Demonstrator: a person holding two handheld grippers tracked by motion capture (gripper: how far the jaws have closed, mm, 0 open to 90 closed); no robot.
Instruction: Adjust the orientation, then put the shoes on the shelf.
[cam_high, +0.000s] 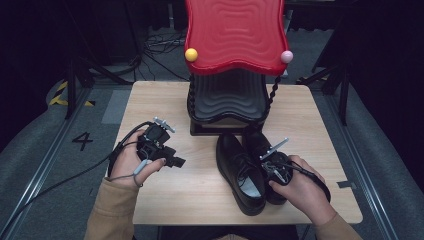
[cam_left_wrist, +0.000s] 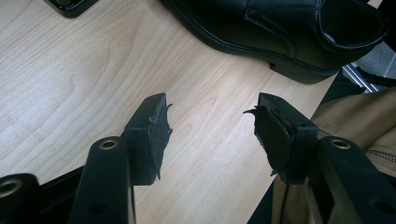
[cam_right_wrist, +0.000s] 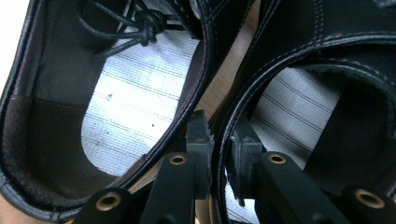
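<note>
Shoes, black leather, one pair, laced, standing side by side on the near right of the wooden table (cam_high: 165, 192), toes toward the shoe rack (cam_high: 227, 102). Left shoe (cam_high: 239, 172) is glossy and smooth, with a round toe, stitched seams, thin cord laces knotted at the throat and a pale striped fabric insole; right shoe (cam_high: 259, 150) matches it and is partly covered by the hand.

Rack: two wavy moulded shelves, the upper glossy red, the lower black, joined by twisted black posts tipped with small coloured balls. Both shelves hold nothing.

Right gripper (cam_right_wrist: 218, 140): jaws nearly together astride the inner collar wall of the right shoe, whether pressing it or just off it I cannot tell.

Left gripper (cam_left_wrist: 210, 122): jaws apart, nothing between, over bare tabletop beside the left shoe.

Progress, judged: early; both shoes remain on the table, neither lifted nor shelved.
</note>
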